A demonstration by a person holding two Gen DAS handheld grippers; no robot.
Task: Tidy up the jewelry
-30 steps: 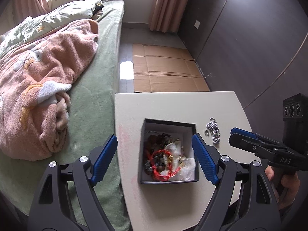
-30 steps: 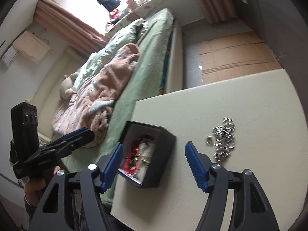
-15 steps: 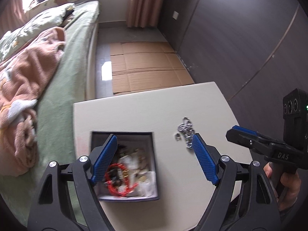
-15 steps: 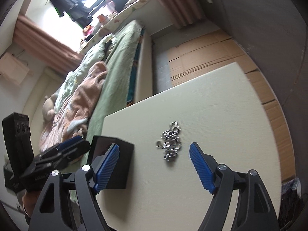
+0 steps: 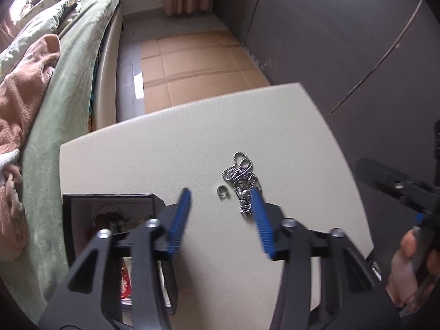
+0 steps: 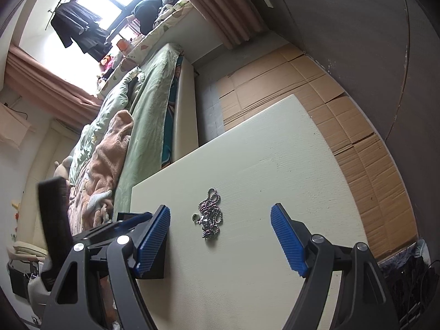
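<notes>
Cream table (image 5: 288, 126): ball chain (image 5: 242, 176), ring (image 5: 222, 191); writing unreadable.

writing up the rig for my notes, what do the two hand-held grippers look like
Both match: the left hand-held gripper and right hand-held gripper have matte black plastic arms with triangular cut-outs, silver pivot screws, and ribbed blue pads on the fingers. No cables, markings or sleeves are visible.

Ring (image 5: 222, 191) left of chain (image 5: 242, 181), prob. touching.
</notes>
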